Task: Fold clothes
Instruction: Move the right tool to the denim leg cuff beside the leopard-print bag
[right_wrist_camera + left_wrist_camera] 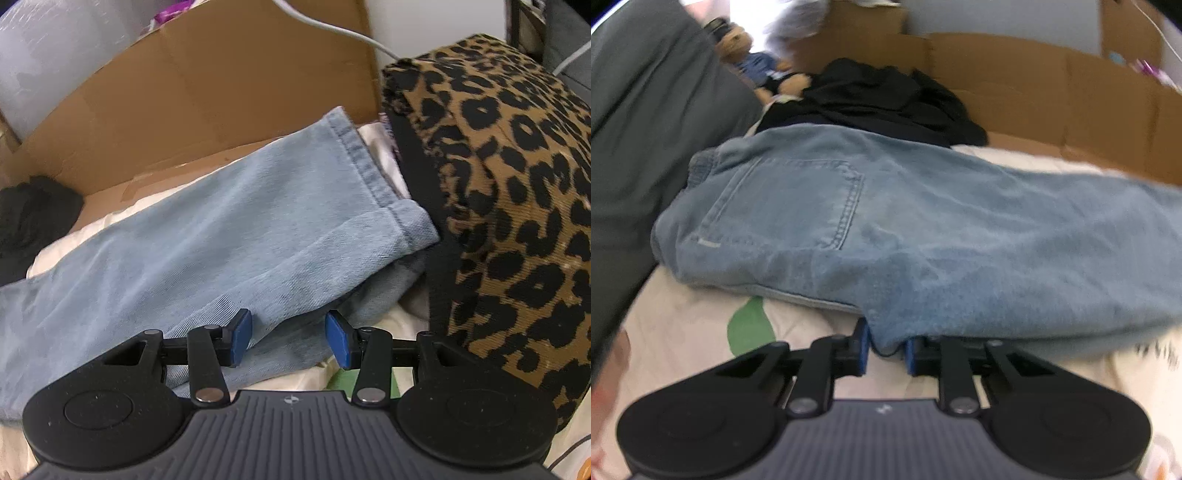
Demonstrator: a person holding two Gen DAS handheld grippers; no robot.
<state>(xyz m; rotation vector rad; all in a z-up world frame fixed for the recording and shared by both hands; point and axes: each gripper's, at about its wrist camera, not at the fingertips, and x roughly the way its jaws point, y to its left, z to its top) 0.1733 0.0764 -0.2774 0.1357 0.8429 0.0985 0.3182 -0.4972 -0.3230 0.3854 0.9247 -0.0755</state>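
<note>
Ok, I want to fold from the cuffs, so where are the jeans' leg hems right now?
In the right wrist view, the hems lie upper centre, against the leopard-print fabric and in front of the cardboard box.

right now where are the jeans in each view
Left wrist: the jeans lie across the middle, back pocket at left, near edge pinched in the left hand-held gripper.
Right wrist: a leg runs from lower left to its hem at upper right, beside the leopard-print cushion.
Shared landmark: the cardboard box wall behind the jeans.
</note>
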